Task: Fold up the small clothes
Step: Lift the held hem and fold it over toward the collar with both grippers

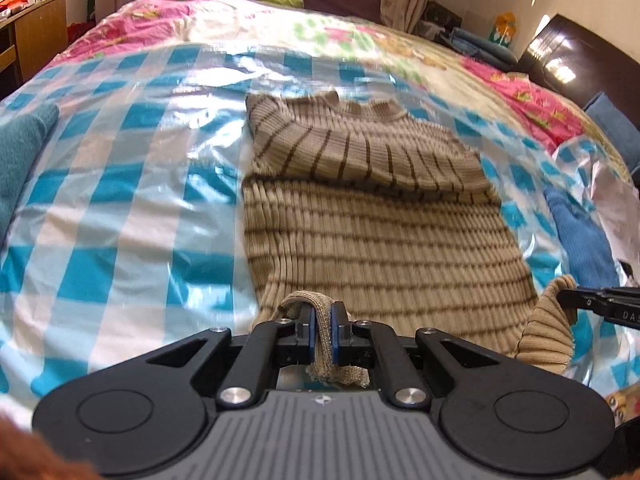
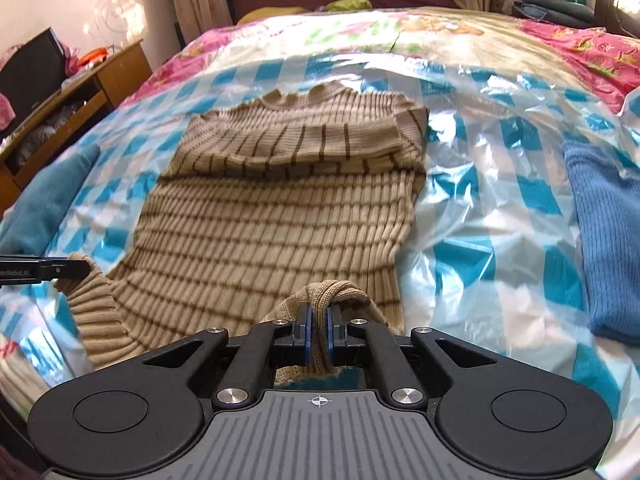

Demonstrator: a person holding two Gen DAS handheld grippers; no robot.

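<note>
A beige sweater with brown stripes [image 1: 372,216] lies on a blue-and-white checked plastic sheet [image 1: 120,208], collar at the far end, sleeves folded across the chest. My left gripper [image 1: 322,320] is shut on the sweater's near left hem corner. My right gripper [image 2: 318,320] is shut on the near right hem corner of the sweater [image 2: 272,208]. Each gripper shows in the other's view, the right one at the right edge [image 1: 600,300], the left one at the left edge [image 2: 44,270], with the hem lifted off the sheet.
A teal garment [image 1: 20,152] lies at the left of the sheet, a blue knit garment [image 2: 608,240] at the right. The sheet covers a bed with a floral quilt [image 1: 320,28]. A wooden desk [image 2: 80,92] stands left of the bed.
</note>
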